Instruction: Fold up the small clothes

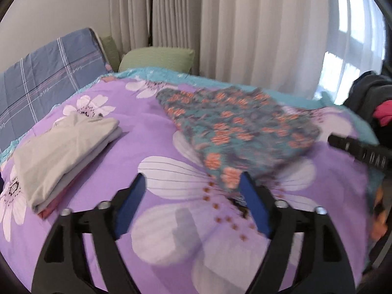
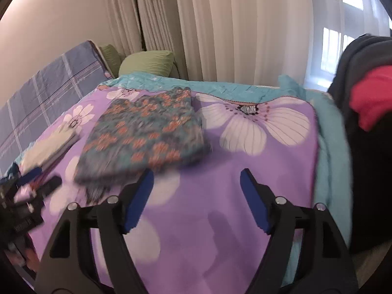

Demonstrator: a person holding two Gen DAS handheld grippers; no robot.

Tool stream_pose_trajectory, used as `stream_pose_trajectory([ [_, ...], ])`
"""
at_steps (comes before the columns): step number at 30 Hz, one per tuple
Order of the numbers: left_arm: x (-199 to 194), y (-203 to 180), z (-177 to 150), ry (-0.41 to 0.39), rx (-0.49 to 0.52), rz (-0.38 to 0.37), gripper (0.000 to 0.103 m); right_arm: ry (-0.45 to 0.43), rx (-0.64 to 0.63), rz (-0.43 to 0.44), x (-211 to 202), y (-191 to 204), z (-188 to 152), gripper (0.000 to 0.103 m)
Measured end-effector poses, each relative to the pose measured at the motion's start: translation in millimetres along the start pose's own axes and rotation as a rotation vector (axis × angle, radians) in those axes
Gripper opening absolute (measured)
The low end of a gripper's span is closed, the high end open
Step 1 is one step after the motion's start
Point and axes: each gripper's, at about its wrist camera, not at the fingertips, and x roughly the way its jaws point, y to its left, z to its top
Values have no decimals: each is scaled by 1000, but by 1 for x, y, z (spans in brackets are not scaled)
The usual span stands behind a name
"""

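A folded teal garment with orange flowers (image 1: pixel 235 129) lies flat on the purple flowered bedspread (image 1: pixel 159 147); it also shows in the right wrist view (image 2: pixel 144 134). My left gripper (image 1: pixel 192 183) is open and empty, just in front of the garment's near corner. My right gripper (image 2: pixel 196 178) is open and empty, just in front and to the right of the garment. The right gripper's tip shows at the right edge of the left view (image 1: pixel 355 149). The left gripper shows at lower left of the right view (image 2: pixel 29 196).
A stack of folded grey, white and pink clothes (image 1: pixel 63 152) lies at the left of the bed. A blue checked quilt (image 1: pixel 44 80) and green pillows (image 1: pixel 156 58) sit at the head. A dark and red pile of clothes (image 2: pixel 367 112) stands at the right. Curtains hang behind.
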Motion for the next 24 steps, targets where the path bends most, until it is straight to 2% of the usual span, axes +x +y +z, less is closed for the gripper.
stream_pose_trajectory([
  [4, -41, -15, -1, -60, 3, -6, 94, -8, -48, -27, -27, 9, -12, 84],
  [7, -75, -25, -3, -115, 2, -30, 101, -50, -51, -30, -51, 11, -9, 88],
  [10, -113, -31, -6, -192, -16, -35, 102, -88, -51, -45, -70, 12, -7, 90],
  [14, -146, -34, -10, -236, -30, -26, 102, -111, -50, -49, -93, 16, -11, 92],
  [20, -186, -37, -26, -262, -22, 13, 102, -116, -76, -55, -114, 30, -28, 95],
  [24, -213, -28, -48, -278, -85, -3, 102, -116, -104, -32, -130, 43, -43, 96],
])
